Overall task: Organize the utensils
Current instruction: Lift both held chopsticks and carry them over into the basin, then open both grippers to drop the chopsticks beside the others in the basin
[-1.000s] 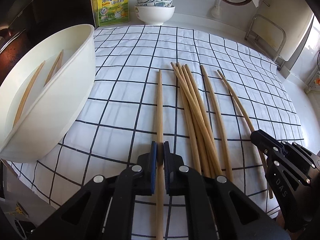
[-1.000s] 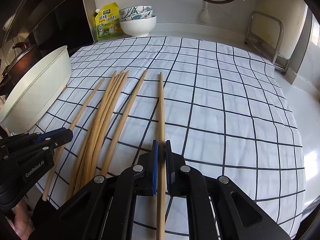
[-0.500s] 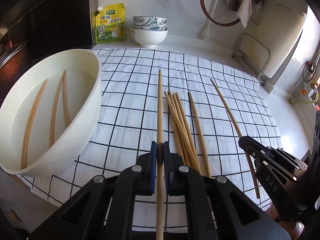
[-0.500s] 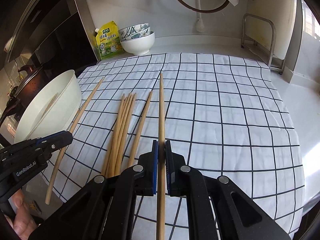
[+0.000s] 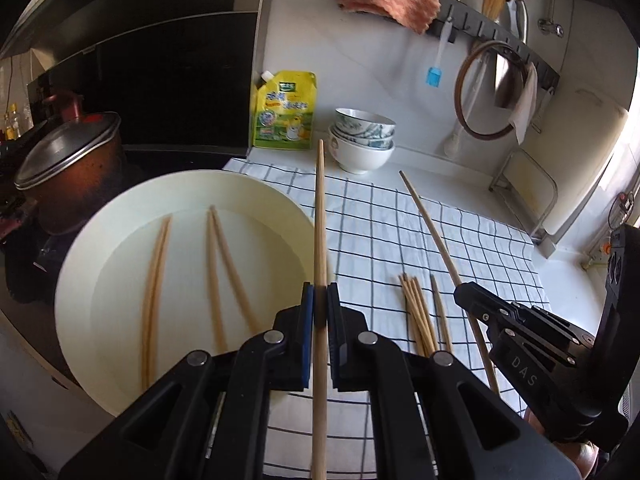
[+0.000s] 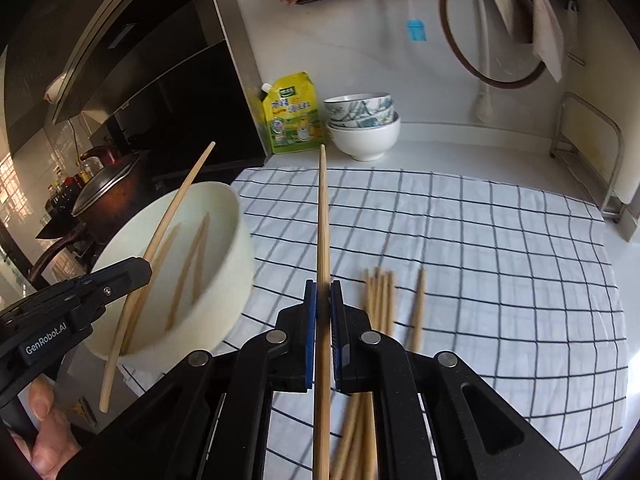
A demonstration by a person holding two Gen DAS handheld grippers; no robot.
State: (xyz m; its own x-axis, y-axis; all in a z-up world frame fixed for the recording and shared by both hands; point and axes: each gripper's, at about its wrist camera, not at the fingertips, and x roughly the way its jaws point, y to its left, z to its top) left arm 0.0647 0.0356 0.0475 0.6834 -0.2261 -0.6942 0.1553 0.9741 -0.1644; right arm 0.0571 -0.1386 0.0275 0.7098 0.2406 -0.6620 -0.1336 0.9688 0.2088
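Observation:
My left gripper (image 5: pixel 319 304) is shut on a wooden chopstick (image 5: pixel 320 216) that points forward, raised over the right rim of the large white bowl (image 5: pixel 80 264). Several chopsticks (image 5: pixel 216 276) lie inside that bowl. In the right wrist view my right gripper (image 6: pixel 323 304) is shut on another chopstick (image 6: pixel 323 216), lifted above the checked cloth (image 6: pixel 480 264). A loose bundle of chopsticks (image 6: pixel 380 296) lies on the cloth just right of it. The left gripper (image 6: pixel 132 276) with its chopstick (image 6: pixel 168 216) shows at the left, by the bowl (image 6: pixel 236 232). The right gripper (image 5: pixel 464 296) shows at the right of the left wrist view.
A stack of small bowls (image 5: pixel 362 142) and a yellow refill pouch (image 5: pixel 286 110) stand at the back wall. A lidded pot (image 5: pixel 68 160) sits left of the white bowl. A wire rack (image 6: pixel 588 152) stands at the right; a brush (image 6: pixel 416 28) and cloths hang on the wall.
Both grippers have risen off the cloth, each carrying its chopstick. The left one has swung left over the white bowl's rim; the bundle on the cloth stays behind.

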